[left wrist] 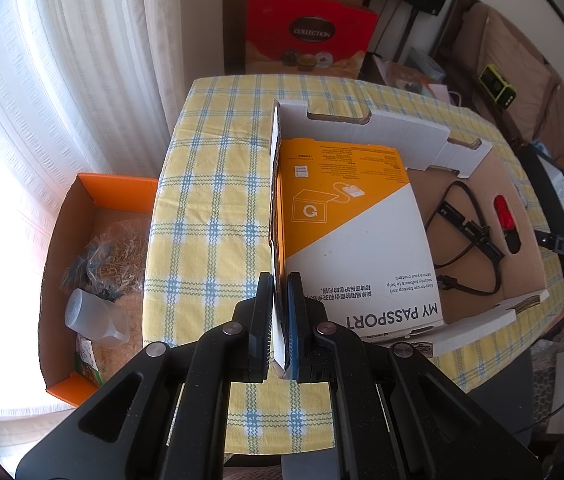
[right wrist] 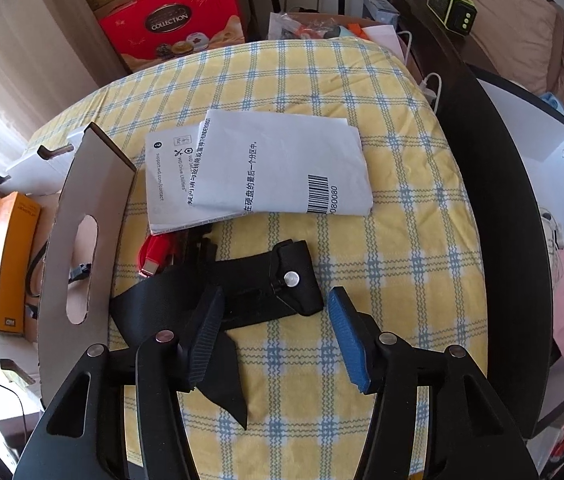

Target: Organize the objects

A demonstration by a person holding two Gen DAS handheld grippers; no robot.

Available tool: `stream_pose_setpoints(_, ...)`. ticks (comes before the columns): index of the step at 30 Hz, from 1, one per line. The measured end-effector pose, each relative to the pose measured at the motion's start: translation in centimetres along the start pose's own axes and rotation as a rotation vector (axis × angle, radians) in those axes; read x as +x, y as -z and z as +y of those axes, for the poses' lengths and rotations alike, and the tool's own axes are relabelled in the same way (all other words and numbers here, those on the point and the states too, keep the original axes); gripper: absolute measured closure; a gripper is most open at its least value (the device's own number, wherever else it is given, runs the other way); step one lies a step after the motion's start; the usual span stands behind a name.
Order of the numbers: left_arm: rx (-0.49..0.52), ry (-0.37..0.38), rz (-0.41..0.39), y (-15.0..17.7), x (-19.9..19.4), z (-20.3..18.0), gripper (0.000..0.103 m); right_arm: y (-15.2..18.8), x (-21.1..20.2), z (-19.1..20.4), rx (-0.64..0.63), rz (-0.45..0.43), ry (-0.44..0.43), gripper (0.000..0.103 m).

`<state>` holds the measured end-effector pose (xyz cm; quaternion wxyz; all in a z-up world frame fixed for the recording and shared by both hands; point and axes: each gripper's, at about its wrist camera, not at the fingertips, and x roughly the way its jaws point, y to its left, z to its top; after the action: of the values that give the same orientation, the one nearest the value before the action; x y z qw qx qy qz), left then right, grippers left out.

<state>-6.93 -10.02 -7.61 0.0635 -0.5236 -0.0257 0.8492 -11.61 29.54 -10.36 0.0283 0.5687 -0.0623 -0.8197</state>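
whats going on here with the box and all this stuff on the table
The left gripper is clamped on the side wall of the cardboard box, which already holds an orange and white carton and a black cable. The right gripper hangs open over a black strap; folded papers lie beyond it.

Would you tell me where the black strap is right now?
In the right wrist view the black strap lies on the checked tablecloth, just below the white leaflets.

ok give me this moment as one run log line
left gripper: shut on box wall | right gripper: open, above black strap | in box: orange package, cable | on table: papers
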Motion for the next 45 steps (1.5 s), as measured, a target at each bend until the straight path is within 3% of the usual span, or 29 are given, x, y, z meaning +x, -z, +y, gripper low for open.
stream_pose_setpoints(5,0.001,-0.001,0.0,0.0,0.0,0.0,0.098,-0.2,-0.7,-0.7,0.11,0.015,-0.153,0.069)
stream_pose_setpoints(10,-0.002,0.002,-0.001,0.0,0.1,0.1,0.098,-0.9,0.7,-1.3,0.19,0.046,-0.179,0.074)
stream_pose_setpoints(21,-0.007,0.006,0.0,0.0,0.2,0.2,0.098,-2.4,1.1,-0.8,0.144,0.011,-0.034,0.077)
stream_pose_setpoints(25,-0.004,0.003,0.0,-0.1,0.2,0.2,0.098,-2.4,1.2,-0.1,0.069,-0.009,0.049,0.088)
stream_pose_setpoints(33,-0.003,0.003,-0.001,-0.1,0.2,0.1,0.098,-2.4,0.7,-1.3,-0.022,0.054,0.055,0.091)
stream_pose_setpoints(37,-0.006,0.003,-0.001,-0.1,0.2,0.1,0.098,-2.2,0.6,-2.0,-0.006,0.063,0.048,0.092)
stream_pose_setpoints(39,-0.004,0.003,-0.001,-0.1,0.2,0.1,0.098,-2.2,0.7,-2.2,0.026,0.062,0.047,0.087)
stream_pose_setpoints(41,-0.004,0.003,0.0,-0.1,0.2,0.2,0.098,-2.3,0.7,-1.9,0.045,0.051,0.043,0.074)
stream_pose_setpoints(43,-0.004,0.0,0.0,-0.2,0.2,0.2,0.098,-2.1,0.9,-0.9,0.02,0.038,0.081,0.069)
stream_pose_setpoints(45,-0.004,-0.001,0.001,-0.2,0.1,0.1,0.098,-1.8,1.0,0.2,-0.024,0.015,0.138,0.074)
